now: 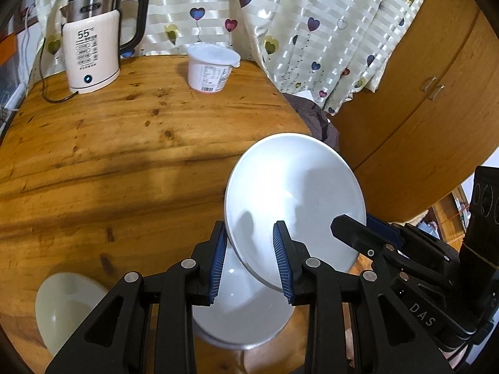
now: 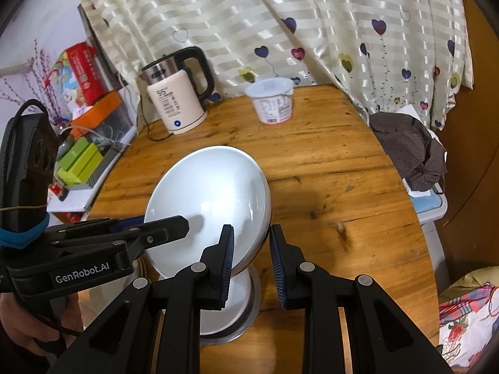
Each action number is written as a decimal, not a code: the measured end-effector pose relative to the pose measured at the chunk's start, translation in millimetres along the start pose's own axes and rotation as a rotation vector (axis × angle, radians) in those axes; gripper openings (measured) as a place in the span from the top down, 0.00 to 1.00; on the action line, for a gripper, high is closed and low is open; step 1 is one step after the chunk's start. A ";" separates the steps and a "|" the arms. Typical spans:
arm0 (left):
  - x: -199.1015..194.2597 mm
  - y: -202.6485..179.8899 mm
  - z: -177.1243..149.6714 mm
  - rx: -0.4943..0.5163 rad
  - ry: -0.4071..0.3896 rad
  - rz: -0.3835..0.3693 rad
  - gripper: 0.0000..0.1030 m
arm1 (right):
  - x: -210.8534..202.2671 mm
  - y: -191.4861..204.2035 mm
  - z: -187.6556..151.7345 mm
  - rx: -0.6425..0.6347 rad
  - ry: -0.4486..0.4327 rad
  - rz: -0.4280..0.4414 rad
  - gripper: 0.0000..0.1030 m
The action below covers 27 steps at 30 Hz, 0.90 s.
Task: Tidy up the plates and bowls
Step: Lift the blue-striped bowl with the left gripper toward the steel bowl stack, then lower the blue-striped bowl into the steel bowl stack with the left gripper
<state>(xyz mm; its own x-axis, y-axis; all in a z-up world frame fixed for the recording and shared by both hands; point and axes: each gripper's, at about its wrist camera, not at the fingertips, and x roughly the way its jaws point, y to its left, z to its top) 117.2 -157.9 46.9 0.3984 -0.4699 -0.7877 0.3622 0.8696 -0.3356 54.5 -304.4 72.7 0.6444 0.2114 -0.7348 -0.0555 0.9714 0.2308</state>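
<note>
Black gripper [image 1: 251,260], glossy round plate [image 1: 296,187], knotty table [image 1: 124,155]

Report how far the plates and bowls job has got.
Done: nothing clearly stacked yet. In hand: the white plate is held tilted above the table, the left gripper and the right gripper each clamped on its rim. Left: a second white dish lies under it, and a pale green bowl sits apart near the table's front edge.

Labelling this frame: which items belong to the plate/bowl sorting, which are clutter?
Job:
- white plate, rim gripped by left tongs and right tongs
- plate beneath
- pale green bowl

Clutter:
- kettle
- lidded tub
- crumpled cloth
</note>
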 end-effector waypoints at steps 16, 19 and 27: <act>1.3 19.7 -36.4 -0.037 0.044 0.037 0.69 | 14.7 15.0 -29.9 -0.002 0.083 0.039 0.78; 2.9 21.3 -40.4 -0.040 0.053 0.040 0.69 | 17.3 16.2 -32.8 0.001 0.095 0.042 0.78; 5.8 24.9 -48.1 -0.045 0.074 0.047 0.69 | 22.3 17.1 -40.1 0.016 0.127 0.054 0.78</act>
<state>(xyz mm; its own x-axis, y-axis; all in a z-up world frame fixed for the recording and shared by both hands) 88.1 -131.7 9.1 0.3502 -0.4177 -0.8384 0.3058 0.8970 -0.3191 37.4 -278.7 34.6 0.5387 0.2760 -0.7960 -0.0746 0.9567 0.2812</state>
